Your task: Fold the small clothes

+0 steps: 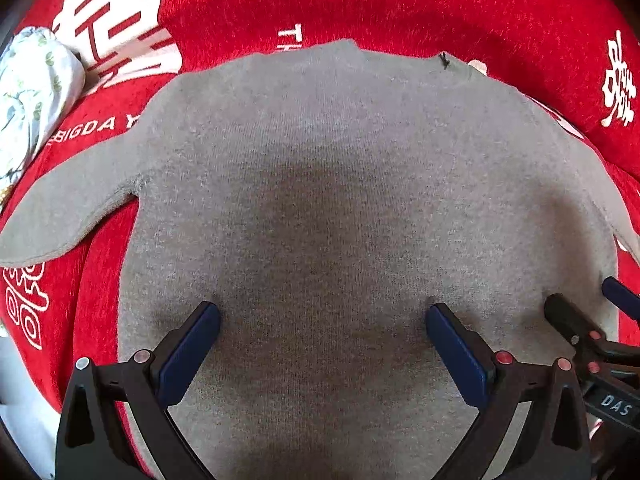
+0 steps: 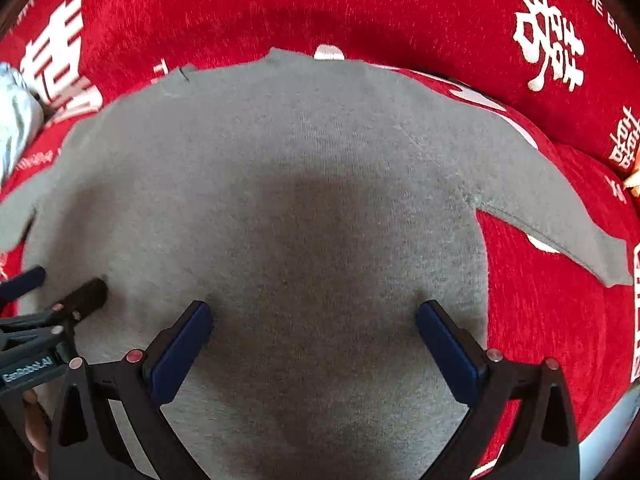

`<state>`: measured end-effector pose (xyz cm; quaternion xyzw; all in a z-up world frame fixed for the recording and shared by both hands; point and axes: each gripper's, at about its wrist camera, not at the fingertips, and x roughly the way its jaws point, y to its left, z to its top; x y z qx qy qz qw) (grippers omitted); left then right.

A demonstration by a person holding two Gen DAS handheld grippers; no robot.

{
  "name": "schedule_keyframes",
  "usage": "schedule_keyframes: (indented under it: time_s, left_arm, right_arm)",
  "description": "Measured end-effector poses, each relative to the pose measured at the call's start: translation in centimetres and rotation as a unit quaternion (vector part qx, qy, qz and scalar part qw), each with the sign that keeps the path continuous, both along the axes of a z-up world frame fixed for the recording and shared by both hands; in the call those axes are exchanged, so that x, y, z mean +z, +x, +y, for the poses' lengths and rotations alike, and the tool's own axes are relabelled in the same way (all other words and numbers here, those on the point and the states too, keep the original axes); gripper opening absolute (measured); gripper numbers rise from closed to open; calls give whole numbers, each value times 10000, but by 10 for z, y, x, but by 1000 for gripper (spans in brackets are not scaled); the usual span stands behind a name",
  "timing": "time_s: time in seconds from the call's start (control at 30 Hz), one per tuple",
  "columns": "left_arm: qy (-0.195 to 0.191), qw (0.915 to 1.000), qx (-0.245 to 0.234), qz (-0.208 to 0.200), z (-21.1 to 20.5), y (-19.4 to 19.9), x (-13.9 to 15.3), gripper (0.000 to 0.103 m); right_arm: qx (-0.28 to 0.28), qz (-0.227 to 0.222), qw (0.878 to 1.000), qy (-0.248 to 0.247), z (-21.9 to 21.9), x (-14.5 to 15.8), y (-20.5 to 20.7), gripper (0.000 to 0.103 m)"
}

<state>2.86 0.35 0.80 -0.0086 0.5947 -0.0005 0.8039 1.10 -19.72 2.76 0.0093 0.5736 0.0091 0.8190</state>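
Note:
A small grey knitted sweater (image 1: 340, 152) lies flat on a red cloth, its neck edge far from me and a sleeve (image 1: 68, 208) stretched out to the left. In the right wrist view the same grey sweater (image 2: 280, 152) shows its other sleeve (image 2: 560, 232) pointing right. My left gripper (image 1: 322, 320) stands open over the lower body of the sweater, both blue pads resting on or just above the knit. My right gripper (image 2: 314, 318) is open too, beside it to the right. Each gripper shows at the edge of the other's view: the right gripper (image 1: 584, 308) and the left gripper (image 2: 60, 288).
The red cloth (image 1: 440, 8) with white characters and letters covers the whole surface. A bundled white floral fabric (image 1: 32, 92) lies at the far left. A hand (image 2: 36, 428) shows at the lower left of the right wrist view.

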Motion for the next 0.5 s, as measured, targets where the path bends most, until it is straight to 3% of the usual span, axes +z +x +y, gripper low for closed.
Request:
schedule_keyframes:
  time_s: [0.17, 0.5]
  left_arm:
    - [115, 9997, 152, -147, -1, -2, 12, 103]
    - [404, 9976, -156, -541, -34, -1, 41, 103]
  right_arm:
    - [20, -297, 9996, 7, -1, 18, 1, 103]
    - [-40, -658, 9977, 131, -16, 38, 8, 103]
